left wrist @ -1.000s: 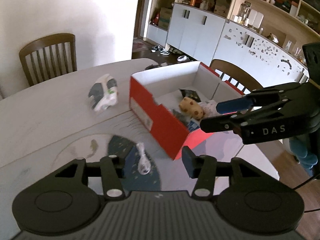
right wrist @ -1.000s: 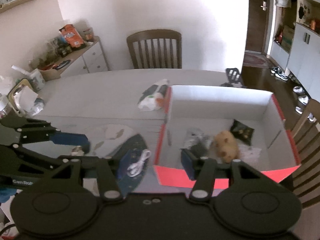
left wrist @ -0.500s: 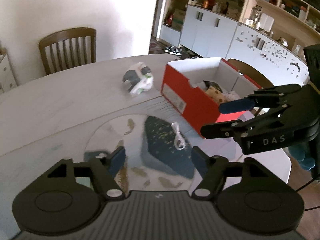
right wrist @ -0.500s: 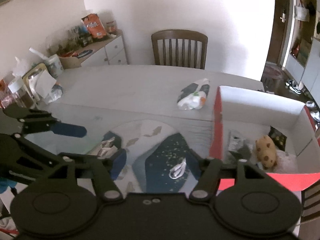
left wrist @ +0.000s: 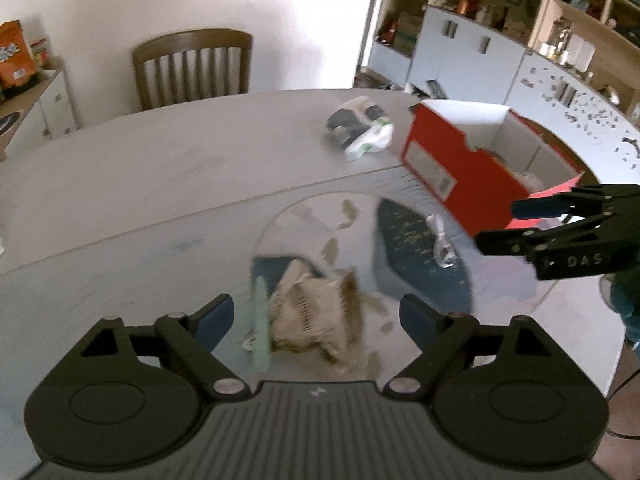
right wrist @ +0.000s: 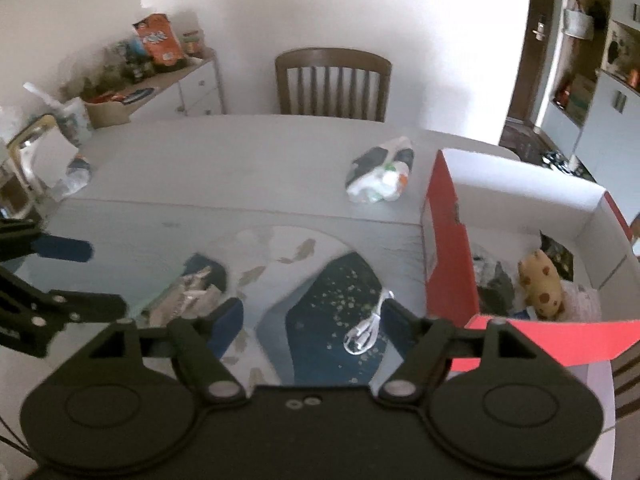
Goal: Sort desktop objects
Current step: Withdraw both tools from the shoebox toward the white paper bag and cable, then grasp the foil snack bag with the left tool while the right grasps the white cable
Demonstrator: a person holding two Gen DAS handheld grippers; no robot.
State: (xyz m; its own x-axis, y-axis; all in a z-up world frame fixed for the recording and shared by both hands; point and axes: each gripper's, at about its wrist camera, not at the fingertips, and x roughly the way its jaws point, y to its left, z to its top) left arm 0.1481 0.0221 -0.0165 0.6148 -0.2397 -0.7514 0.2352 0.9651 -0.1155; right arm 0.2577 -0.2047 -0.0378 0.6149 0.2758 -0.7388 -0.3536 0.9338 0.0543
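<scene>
Left gripper: jaws spread wide, nothing held, above crumpled beige packet on fish-print mat. Right gripper: jaws spread, nothing held, over mat; coiled white cable lies between its fingers, on dark mat patch. Red shoebox just right of mat, holds spotted plush toy. White-dark plastic pouch on table behind mat, near box.

The pale oval wooden table bears a round fish-patterned mat at centre, a red cardboard box at three o'clock, and a crumpled white plastic packet at one o'clock.
</scene>
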